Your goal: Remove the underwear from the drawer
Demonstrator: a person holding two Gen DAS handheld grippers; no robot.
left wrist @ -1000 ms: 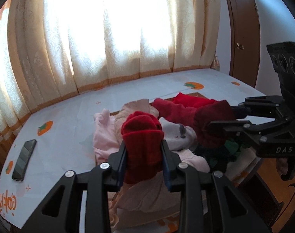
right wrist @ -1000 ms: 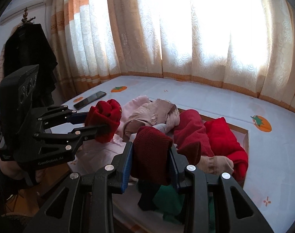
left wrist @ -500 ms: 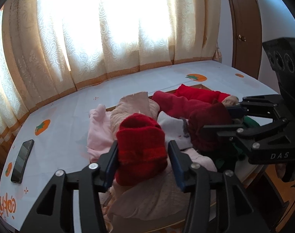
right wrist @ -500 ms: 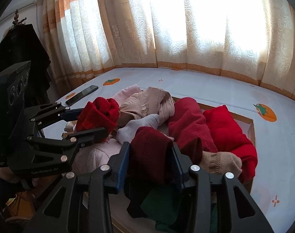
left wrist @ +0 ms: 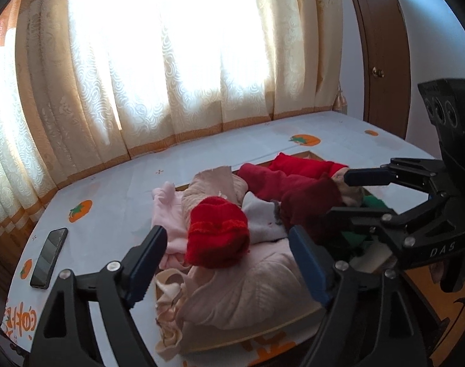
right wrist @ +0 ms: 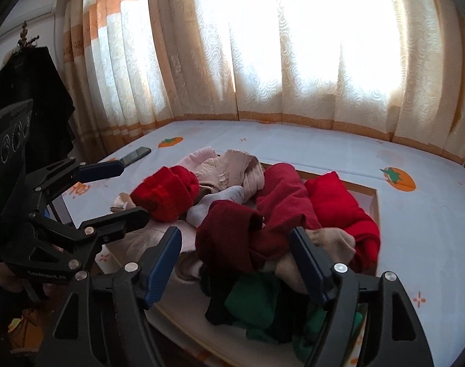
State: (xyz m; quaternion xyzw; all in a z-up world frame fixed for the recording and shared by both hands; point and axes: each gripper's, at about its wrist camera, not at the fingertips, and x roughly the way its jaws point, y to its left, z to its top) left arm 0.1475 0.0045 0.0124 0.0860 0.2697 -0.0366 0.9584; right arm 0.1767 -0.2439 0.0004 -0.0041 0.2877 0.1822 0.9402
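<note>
A bright red knit garment (left wrist: pixel 217 235) lies on a pile of pink and beige clothes (left wrist: pixel 244 287), free between the spread fingers of my open left gripper (left wrist: pixel 229 263). It also shows in the right wrist view (right wrist: pixel 166 194). A dark maroon garment (right wrist: pixel 229 238) lies on the pile, loose between the spread fingers of my open right gripper (right wrist: pixel 235 263). Both grippers hover just in front of the pile. The wooden box rim (right wrist: pixel 370 195) holds more red, green and dark clothes.
The clothes sit on a white tablecloth with orange fruit prints (left wrist: pixel 104 189). A black phone (left wrist: pixel 49 257) lies at the left of it. Curtains (left wrist: pixel 171 61) close off the back, a brown door (left wrist: pixel 382 46) stands right, and a dark coat (right wrist: pixel 30 98) hangs left.
Both grippers opened and let go: the left released the bright red garment, the right released the maroon one. Both garments dropped onto the pile and the grippers drew back slightly.
</note>
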